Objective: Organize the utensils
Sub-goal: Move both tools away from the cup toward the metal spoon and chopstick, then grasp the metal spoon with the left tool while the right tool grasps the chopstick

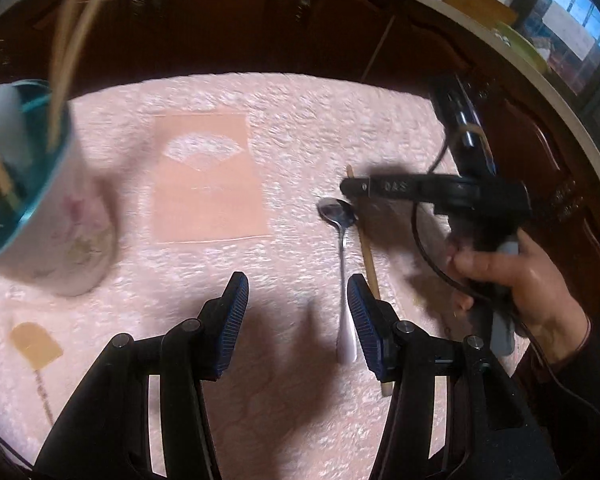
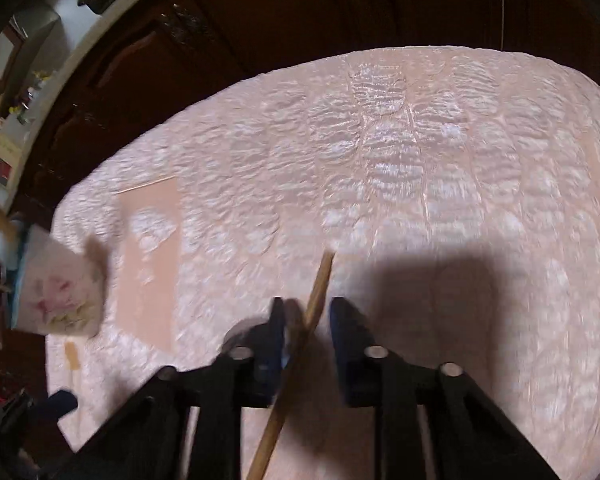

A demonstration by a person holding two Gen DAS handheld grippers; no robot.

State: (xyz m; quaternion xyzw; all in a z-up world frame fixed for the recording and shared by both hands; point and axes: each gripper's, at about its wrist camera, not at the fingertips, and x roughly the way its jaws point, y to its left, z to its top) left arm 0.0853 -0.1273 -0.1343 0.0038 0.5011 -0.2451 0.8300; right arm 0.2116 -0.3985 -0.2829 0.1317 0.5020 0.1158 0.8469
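A metal spoon [image 1: 342,264] with a white handle end lies on the pink tablecloth [image 1: 292,128], just left of a wooden chopstick [image 1: 366,248]. My left gripper [image 1: 298,308] hovers open over the cloth, its right pad beside the spoon's handle and nothing between the fingers. A hand [image 1: 512,280] holds my right gripper [image 1: 352,186] low over the chopstick's far end, near the spoon's bowl. In the right wrist view the chopstick [image 2: 316,292] runs slantwise between the jaws of my right gripper [image 2: 306,320], with a gap still showing on its right side. The floral cup [image 1: 48,216] holding chopsticks stands at left.
A smooth peach patch [image 1: 208,176] marks the cloth's middle, and a small tan tag [image 1: 36,344] lies near the left front. Dark wooden cabinet doors [image 1: 260,20] rise beyond the table's far edge. The cup [image 2: 60,292] sits at the far left in the right wrist view.
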